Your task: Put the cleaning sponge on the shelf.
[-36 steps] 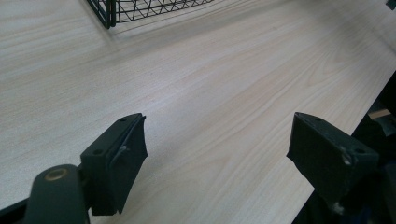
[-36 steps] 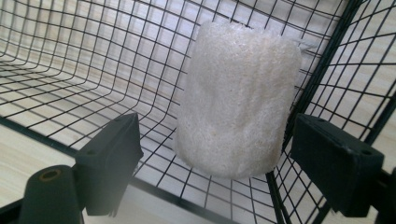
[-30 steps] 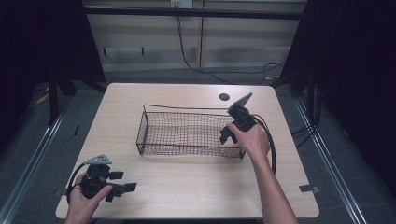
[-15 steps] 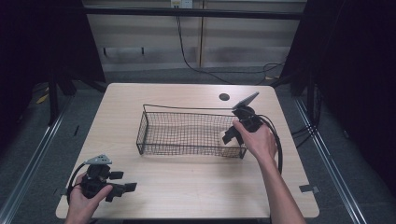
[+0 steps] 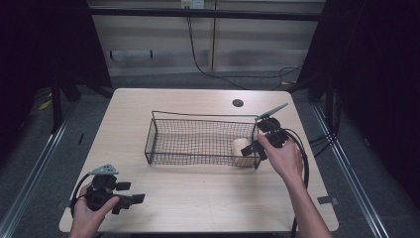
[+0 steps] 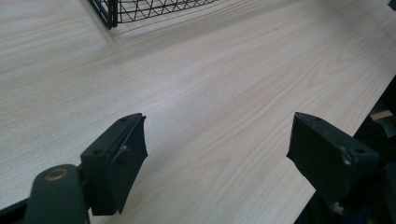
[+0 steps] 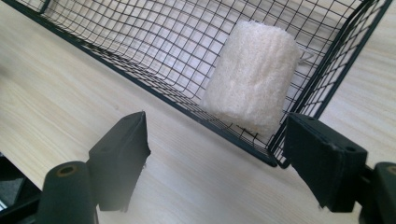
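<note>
Worktop [image 5: 198, 198] space lies between the left tongs [image 5: 130, 200], which rest with jaws apart and empty at the near left corner, and the wire basket [image 5: 198, 141]. A pale sponge roll [image 5: 241, 147] lies in the basket's right end, its long axis across the basket, just ahead of the right tongs [image 5: 252, 148], jaws apart outside the corner. Compared with a second ago, the roll is newly visible in the basket and the right hand [image 5: 282, 158] has pulled back slightly toward the person.

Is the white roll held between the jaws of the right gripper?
No, in the right gripper view the white roll lies inside the wire basket, behind its mesh wall, while the right gripper stands open and empty outside it.
</note>
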